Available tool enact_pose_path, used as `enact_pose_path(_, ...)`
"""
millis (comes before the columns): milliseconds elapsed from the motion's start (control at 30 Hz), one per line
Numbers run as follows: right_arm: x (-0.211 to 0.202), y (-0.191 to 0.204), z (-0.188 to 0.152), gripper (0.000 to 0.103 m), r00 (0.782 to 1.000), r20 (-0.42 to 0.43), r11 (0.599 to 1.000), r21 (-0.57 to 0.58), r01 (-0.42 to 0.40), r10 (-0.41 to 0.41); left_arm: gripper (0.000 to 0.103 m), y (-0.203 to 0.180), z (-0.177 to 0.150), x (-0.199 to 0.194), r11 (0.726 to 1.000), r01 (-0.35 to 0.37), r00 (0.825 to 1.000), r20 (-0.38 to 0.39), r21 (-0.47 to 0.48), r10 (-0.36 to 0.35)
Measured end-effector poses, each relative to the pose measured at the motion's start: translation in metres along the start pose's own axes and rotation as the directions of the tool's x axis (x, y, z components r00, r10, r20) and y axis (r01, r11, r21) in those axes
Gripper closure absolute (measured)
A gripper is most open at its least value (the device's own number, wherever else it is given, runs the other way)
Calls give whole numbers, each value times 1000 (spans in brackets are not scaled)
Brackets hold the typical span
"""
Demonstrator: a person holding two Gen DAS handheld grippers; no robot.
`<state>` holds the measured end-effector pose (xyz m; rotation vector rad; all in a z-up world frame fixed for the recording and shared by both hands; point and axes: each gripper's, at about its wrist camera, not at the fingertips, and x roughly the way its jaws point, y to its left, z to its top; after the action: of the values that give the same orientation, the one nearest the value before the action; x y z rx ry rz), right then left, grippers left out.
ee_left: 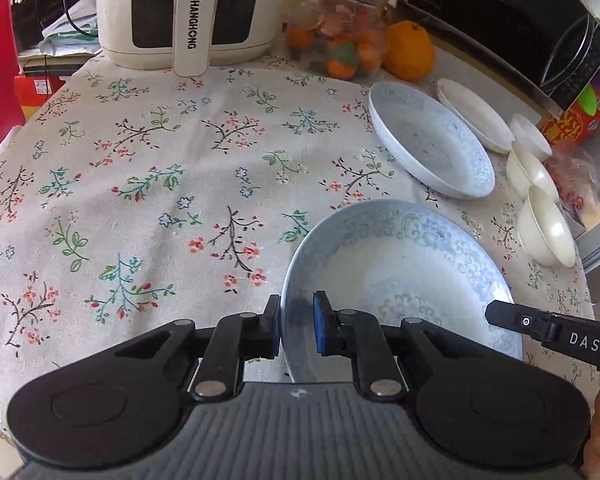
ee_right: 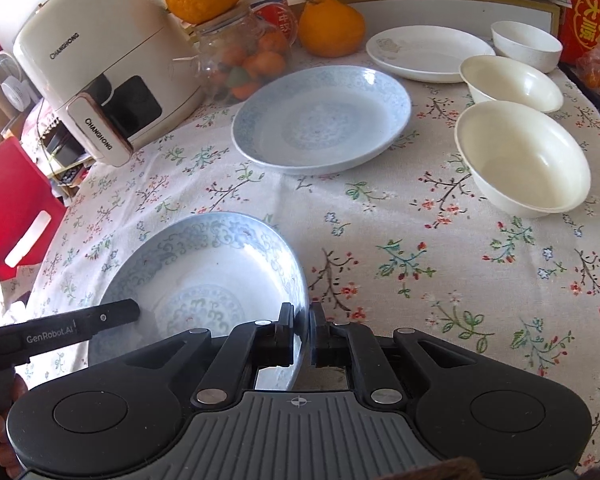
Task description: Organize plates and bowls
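The left gripper (ee_left: 298,322) is nearest; its jaws stand narrow around the left rim of the near blue-patterned plate (ee_left: 404,264), though the inner pad seems a little off the surface, so a firm grip is hard to confirm. The right gripper (ee_right: 302,330) is closed tightly on the right rim of the same plate, whose near edge is hidden behind both tools. Beyond it on the floral tablecloth (ee_left: 148,184) lie a second blue plate (ee_right: 320,120), a white plate (ee_right: 428,54) and three cream bowls (ee_right: 524,156). The air fryer (ee_left: 188,12) is cut off at the top.
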<state>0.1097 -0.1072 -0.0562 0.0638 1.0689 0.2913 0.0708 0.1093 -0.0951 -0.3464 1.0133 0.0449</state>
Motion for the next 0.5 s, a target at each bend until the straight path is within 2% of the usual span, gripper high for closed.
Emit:
enact_pose_path(133,-4,-15,-3,94,1000,9,1000,21,23,-23,89,-15,0,9,999,18,1000,9,39,-19)
enact_pose_path(333,2,-19,-5,91,1000,-11,1000,-3,27,-27,88,-24,3,16,997,-5,1000,19,71,4)
enact_pose_path(400,-4,-24,-1,90,1000,6,1000,9,26,-26,78,-18,2,15,999,15,1000,3,38,-16)
enact_pose_path(467,-10,-30,4,87,1000,21,999,34,21,-21,77,-13,5,11,1000,-5,1000,18,10,5)
enact_pose_path(500,-13,-34,8,86,999,31,998,56,15,-17,72,-10,8,9,1000,-18,999,27,1,18)
